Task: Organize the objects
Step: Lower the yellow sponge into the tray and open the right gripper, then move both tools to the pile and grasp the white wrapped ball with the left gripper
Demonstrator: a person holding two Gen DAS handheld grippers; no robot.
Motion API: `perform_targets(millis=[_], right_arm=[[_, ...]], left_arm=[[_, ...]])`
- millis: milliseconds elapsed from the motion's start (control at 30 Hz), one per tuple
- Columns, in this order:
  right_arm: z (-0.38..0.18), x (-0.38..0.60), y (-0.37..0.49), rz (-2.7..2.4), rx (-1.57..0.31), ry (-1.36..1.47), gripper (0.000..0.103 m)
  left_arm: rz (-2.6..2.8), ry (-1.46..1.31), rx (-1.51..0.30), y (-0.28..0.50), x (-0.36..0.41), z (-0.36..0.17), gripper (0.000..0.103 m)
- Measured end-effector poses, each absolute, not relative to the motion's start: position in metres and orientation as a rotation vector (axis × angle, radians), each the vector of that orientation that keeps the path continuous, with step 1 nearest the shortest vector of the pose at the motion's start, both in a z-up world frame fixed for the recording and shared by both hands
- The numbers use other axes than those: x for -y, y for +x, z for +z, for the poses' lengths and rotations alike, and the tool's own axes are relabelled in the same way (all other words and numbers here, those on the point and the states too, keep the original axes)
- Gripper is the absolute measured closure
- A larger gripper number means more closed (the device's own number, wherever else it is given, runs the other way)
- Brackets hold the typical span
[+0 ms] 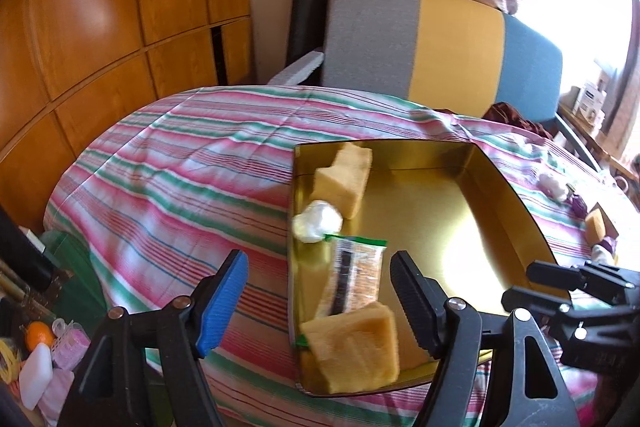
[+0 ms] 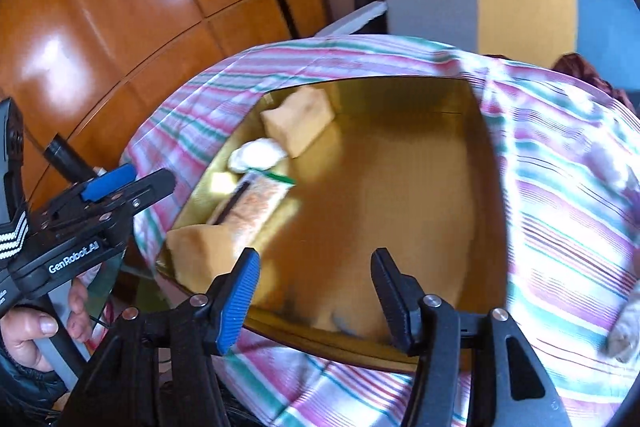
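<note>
A gold tin tray lies on the striped cloth. Along its left side sit a yellow sponge block, a white crumpled wad, a clear snack packet with a green edge and a second yellow sponge. My left gripper hangs open over the tray's near left corner, nothing between its fingers. My right gripper is open above the tray's near rim, empty. The left gripper's body shows at the left of the right wrist view, held by a hand.
Striped cloth covers the table. More small items, among them a sponge, lie at the far right. A grey, yellow and blue chair stands behind. Wooden cabinets fill the left. Clutter sits low on the left.
</note>
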State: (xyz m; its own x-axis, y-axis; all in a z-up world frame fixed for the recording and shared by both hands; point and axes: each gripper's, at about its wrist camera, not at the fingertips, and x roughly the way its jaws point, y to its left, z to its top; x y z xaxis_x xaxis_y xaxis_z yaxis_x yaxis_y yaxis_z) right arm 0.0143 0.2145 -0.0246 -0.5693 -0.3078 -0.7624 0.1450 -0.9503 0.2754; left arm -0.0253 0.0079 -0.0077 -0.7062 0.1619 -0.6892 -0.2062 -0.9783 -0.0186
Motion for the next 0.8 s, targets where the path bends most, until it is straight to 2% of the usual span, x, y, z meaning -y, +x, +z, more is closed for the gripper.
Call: perform_targets(millis=[300,533,667,800], right_arm=[[-0.023,-0.295,0.032,-2.726,0.396,1.365,0.044],[-0.013,-0.38,0.054,-2.904,0.507,1.409,0.044],[-0.001,-0.432,0.07,-3.034,0.606,1.398,0.044],[0.005,-0.49,0.091,-3.167,0.787,1.343,0.044]], left_arm=[[2.613,-1.059,-0.174,-0.025,-0.054,-0.005,0.029],[2.518,-1.07,-0.174,-0.033,-0.092,-0.002,0.029],[2.457,-1.041,-0.236,-0.035,-0.126,0.004,0.029],[2.395,-1.0,-0.29,-0.036,-0.167,0.014,0.029]])
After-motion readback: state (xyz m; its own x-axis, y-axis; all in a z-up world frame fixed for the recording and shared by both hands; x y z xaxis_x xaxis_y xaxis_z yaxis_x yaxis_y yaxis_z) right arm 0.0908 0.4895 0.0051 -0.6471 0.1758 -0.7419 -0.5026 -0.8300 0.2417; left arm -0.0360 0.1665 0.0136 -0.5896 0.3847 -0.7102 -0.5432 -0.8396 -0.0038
